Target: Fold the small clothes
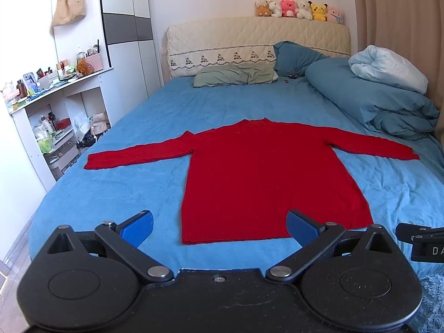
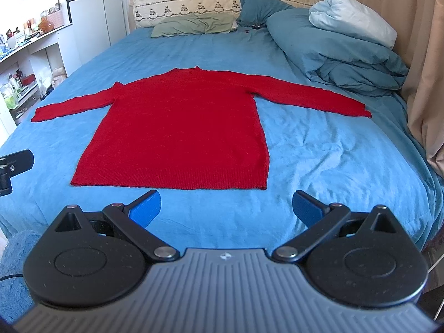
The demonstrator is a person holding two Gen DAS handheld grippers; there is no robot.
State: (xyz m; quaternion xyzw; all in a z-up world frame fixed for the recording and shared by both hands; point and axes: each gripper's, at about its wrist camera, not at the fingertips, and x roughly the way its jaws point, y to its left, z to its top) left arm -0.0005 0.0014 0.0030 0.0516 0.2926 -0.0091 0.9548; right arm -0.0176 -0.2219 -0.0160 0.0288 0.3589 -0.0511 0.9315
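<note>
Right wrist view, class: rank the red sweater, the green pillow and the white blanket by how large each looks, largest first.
1. red sweater, by far the largest.
2 and 3. white blanket and green pillow look alike in size; both lie far from the camera, so I won't rank them.

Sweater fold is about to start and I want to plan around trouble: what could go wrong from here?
1. The sweater is wide, sleeves spread toward both bed edges; the left sleeve ends near the edge and could slide off when lifted.
2. The right sleeve lies close to the duvet and may snag on it.
3. Both grippers, left and right, are open and short of the hem; a pinch could also catch the sheet.
</note>
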